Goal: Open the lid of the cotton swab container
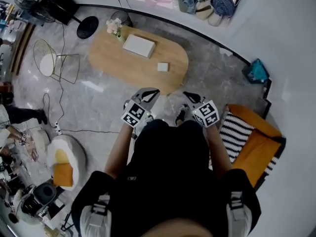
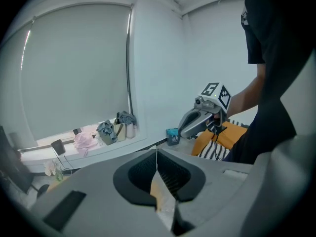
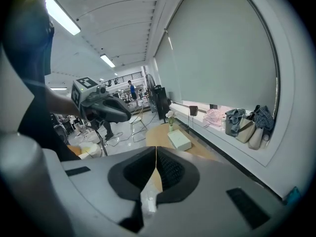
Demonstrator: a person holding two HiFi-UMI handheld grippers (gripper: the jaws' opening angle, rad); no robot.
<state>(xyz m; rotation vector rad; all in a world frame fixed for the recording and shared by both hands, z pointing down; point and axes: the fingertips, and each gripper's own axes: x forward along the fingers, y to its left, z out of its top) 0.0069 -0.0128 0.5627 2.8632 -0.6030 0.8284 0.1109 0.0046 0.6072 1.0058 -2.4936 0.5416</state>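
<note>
While they hang short of the oval light-wood worktop (image 1: 106, 58), the grey left gripper (image 1: 149, 93) and right gripper (image 1: 189, 97) have fingers closed on nothing.

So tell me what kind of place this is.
Probably a lounge corner in a studio or workshop: an oval wooden table, a wire chair and an orange seat with a striped cushion.
</note>
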